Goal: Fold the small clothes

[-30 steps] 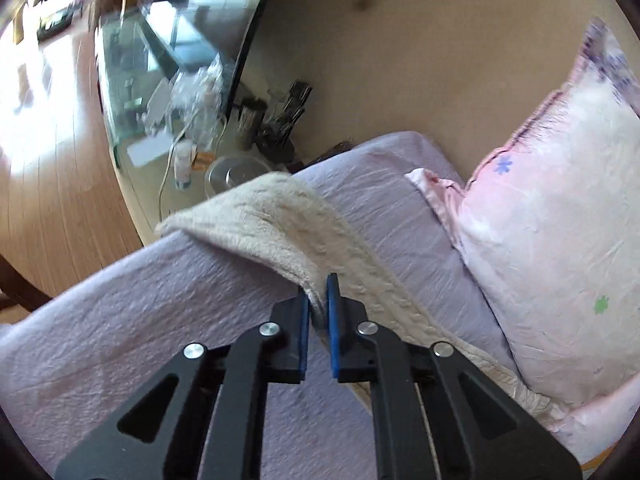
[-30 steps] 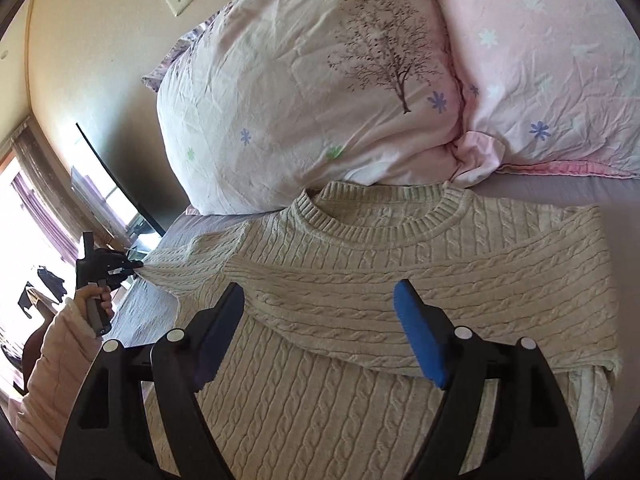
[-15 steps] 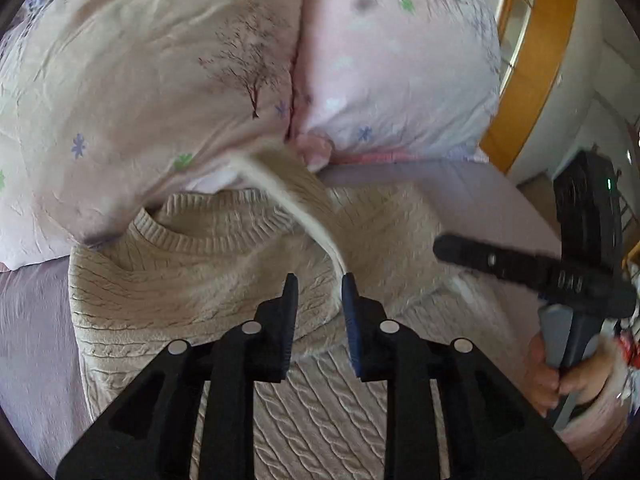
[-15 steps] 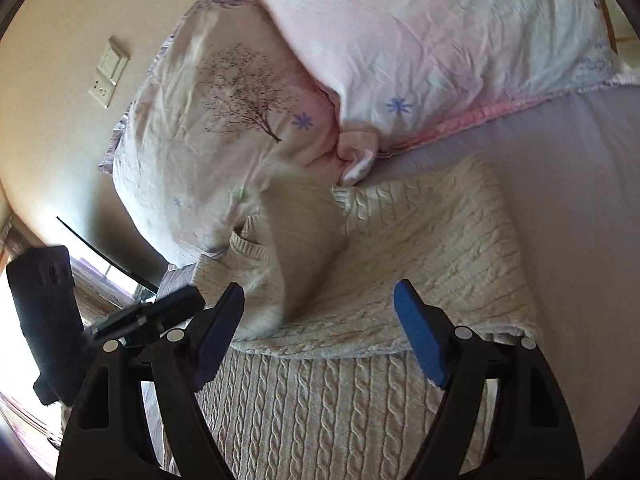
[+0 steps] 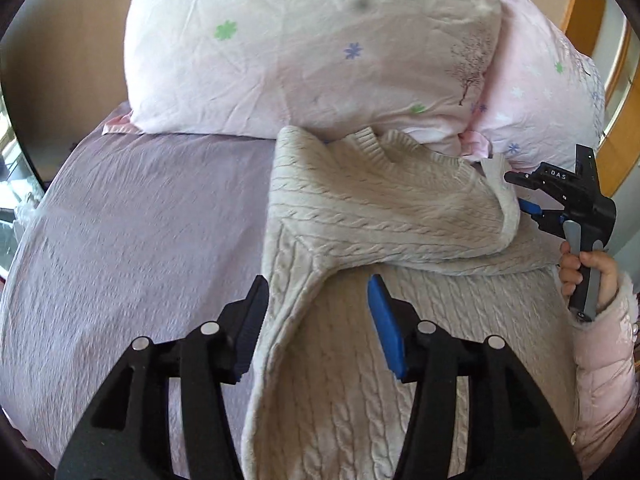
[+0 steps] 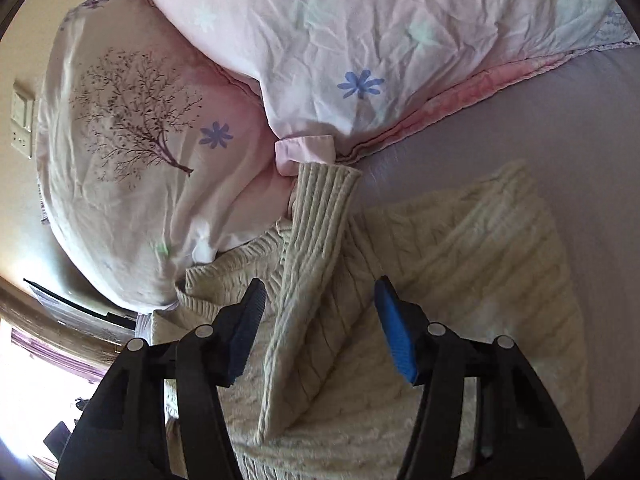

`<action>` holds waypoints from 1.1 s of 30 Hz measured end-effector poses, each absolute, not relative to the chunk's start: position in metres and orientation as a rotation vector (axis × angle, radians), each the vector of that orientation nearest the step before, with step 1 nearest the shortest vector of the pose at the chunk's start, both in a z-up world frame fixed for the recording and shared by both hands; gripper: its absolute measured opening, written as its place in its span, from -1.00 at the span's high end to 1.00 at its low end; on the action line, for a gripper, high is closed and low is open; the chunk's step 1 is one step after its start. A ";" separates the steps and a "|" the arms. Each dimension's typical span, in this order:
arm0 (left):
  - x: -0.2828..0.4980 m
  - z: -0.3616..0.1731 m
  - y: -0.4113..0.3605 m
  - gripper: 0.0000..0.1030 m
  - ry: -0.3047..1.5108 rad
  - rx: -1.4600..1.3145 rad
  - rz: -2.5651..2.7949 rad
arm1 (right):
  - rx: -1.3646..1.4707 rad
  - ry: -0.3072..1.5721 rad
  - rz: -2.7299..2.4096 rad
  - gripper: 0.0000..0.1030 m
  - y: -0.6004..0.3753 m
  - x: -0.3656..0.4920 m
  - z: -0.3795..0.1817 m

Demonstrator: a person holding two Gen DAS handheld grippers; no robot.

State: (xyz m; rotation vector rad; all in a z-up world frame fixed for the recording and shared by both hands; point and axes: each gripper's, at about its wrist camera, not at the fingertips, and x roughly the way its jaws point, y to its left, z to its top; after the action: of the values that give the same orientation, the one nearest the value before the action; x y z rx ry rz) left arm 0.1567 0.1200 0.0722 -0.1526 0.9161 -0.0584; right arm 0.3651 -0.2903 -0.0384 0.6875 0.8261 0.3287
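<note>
Cream cable-knit — 1 sweater [image 5: 360,216] lies on the lilac bedsheet [image 5: 140,220], its collar against the 2 pink pillows [image 5: 304,48]. The left gripper [image 5: 318,320] hangs spread wide and empty over the folded left edge, just above the knit. The right gripper [image 6: 318,322] is likewise released, gripping nothing — 1 ribbed sleeve [image 6: 316,240] lies across the chest between its blue pads [image 6: 394,334].
</note>
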 end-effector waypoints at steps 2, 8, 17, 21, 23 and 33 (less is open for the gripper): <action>0.155 0.067 0.126 0.00 0.928 -0.171 -0.052 | 0.672 0.809 0.308 0.87 -0.289 0.373 -0.040; 0.132 0.062 0.141 -0.20 0.923 -0.189 -0.088 | 0.727 0.676 0.217 0.87 -0.336 0.289 -0.037; 0.071 0.028 0.144 -0.44 0.987 -0.142 -0.126 | 0.599 0.788 0.164 -0.42 -0.370 0.162 -0.065; 0.050 0.011 0.148 -0.44 1.022 -0.163 -0.135 | 0.596 0.858 0.225 -0.07 -0.378 0.130 -0.083; 0.040 0.010 0.146 -0.42 1.005 -0.161 -0.145 | 0.591 0.874 0.256 0.16 -0.376 0.115 -0.085; -0.008 0.006 0.143 0.70 1.004 -0.255 -0.210 | 0.586 0.960 0.614 0.84 -0.353 0.050 -0.105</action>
State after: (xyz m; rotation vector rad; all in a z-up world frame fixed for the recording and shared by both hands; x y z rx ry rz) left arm -0.0077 0.1432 0.0060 -0.2546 1.0037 -0.2097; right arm 0.0499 -0.3533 -0.1047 0.5865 0.9595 0.6135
